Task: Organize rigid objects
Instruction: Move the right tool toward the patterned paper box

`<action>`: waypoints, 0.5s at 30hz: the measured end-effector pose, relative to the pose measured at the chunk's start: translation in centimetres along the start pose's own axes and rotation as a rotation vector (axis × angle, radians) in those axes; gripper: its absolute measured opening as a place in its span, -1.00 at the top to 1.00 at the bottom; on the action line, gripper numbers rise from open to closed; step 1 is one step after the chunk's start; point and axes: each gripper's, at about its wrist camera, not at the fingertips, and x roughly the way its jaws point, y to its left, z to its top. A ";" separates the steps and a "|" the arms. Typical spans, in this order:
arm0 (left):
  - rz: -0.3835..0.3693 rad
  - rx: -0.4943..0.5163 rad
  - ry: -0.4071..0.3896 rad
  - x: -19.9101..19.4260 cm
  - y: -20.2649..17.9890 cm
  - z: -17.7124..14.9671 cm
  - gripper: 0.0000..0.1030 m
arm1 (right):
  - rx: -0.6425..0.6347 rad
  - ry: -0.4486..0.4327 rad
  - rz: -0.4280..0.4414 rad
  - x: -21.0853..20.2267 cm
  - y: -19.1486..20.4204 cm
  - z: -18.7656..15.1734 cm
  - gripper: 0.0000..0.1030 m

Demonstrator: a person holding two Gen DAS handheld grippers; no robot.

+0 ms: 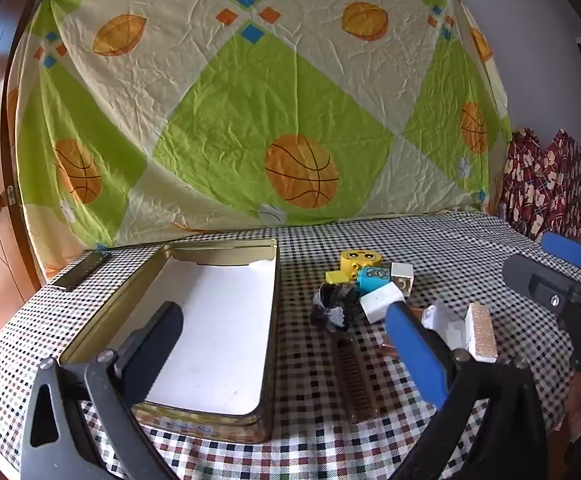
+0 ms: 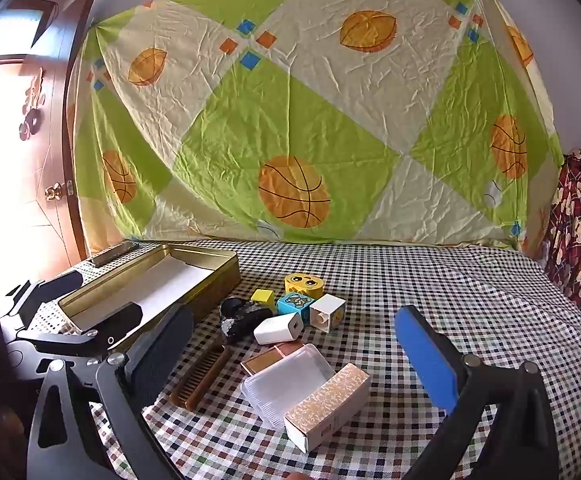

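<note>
Both claws stand fully spread and hold nothing. Left gripper (image 1: 286, 344): its dark finger (image 1: 152, 350) hangs over the near end of the open gold tin (image 1: 210, 410), whose floor is lined white; its blue finger (image 1: 416, 354) hangs over the checked tablecloth (image 1: 370, 452) to the tin's right. Right gripper (image 2: 290, 356): between its dark finger (image 2: 158, 356) and blue finger (image 2: 426, 356) lie the nearest loose items.

Closest to the right claw, a patterned beige box (image 2: 326, 404) lies on its side, touching a clear plastic case (image 2: 286, 380). Just left of these, near the dark finger, lies a brown comb (image 2: 202, 376). Just beyond the case sits a small copper-coloured flat case (image 2: 270, 358).

Farther ahead, a white charger plug (image 2: 278, 329) lies beside a dark stone-like lump (image 2: 242, 318). Behind them cluster four toy blocks: a yellow cube (image 2: 263, 298), a blue cube with a printed face (image 2: 295, 305), a white cube (image 2: 327, 313) and, farthest, a yellow block with eyes (image 2: 304, 283).

To the far left of the right claw, the tin runs away toward a dark flat bar (image 2: 114, 253) at the table's back corner. The left gripper shows there too, at the tin's near end.

Beyond the table hangs a green and cream sheet printed with basketballs (image 2: 294, 192).
</note>
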 end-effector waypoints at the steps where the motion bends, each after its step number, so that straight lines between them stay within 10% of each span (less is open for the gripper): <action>1: 0.010 0.003 -0.001 0.0 0.0 0.0 -0.99 | 0.003 0.005 0.000 0.0 0.0 0.0 -0.99; 15: -0.016 -0.001 0.055 1.1 -0.7 -1.0 -0.99 | 0.044 0.032 -0.003 0.0 -1.5 0.0 -0.99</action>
